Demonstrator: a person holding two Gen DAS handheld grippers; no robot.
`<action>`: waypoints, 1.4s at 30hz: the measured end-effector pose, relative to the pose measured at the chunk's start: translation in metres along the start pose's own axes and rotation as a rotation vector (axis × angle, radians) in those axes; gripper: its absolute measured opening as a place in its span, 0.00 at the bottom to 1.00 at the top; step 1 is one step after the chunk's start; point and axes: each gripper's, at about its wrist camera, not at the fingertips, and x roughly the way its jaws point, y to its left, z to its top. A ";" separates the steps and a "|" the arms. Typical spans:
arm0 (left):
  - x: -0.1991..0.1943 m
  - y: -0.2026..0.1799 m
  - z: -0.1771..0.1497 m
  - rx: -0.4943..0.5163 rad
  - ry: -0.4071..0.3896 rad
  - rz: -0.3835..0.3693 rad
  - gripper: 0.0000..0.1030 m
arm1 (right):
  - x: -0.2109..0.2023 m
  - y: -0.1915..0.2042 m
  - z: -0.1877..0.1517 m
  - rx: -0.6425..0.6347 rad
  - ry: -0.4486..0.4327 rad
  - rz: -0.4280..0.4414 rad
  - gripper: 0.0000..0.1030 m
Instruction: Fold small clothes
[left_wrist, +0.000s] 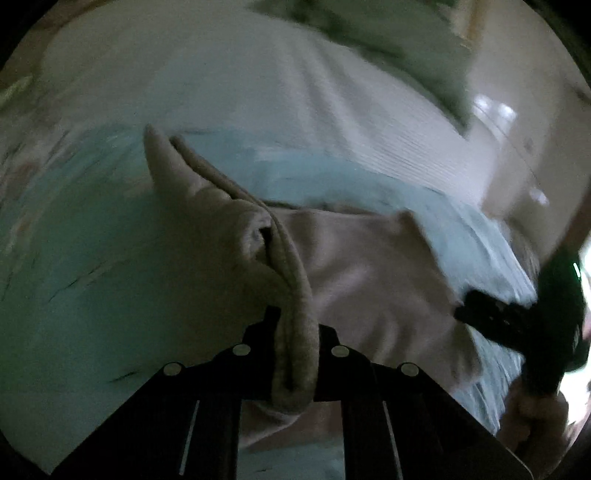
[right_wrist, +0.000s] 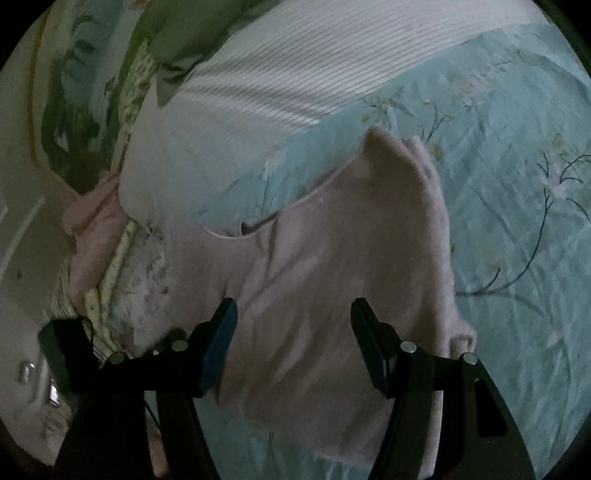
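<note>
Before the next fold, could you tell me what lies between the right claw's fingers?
Only the pink garment spans the open right claw, untouched, in the right wrist view.

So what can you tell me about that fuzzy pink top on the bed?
The fuzzy pale pink knitted top looks soft and small, with a thin ribbed trim along its curved neckline. It lies spread on the light blue flowered bedsheet, partly lifted into a peak. The left gripper is shut on a bunched, rolled edge of it. The right gripper hangs open over its middle, not pinching it.
</note>
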 end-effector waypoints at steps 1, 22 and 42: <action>0.005 -0.021 -0.003 0.047 0.002 -0.034 0.10 | 0.004 -0.002 0.004 0.009 0.013 0.008 0.63; 0.040 -0.040 -0.032 0.053 0.067 -0.130 0.09 | 0.170 0.031 0.052 0.002 0.248 0.084 0.72; 0.051 -0.139 -0.024 0.187 0.113 -0.347 0.10 | 0.049 -0.045 0.081 -0.109 0.117 -0.143 0.14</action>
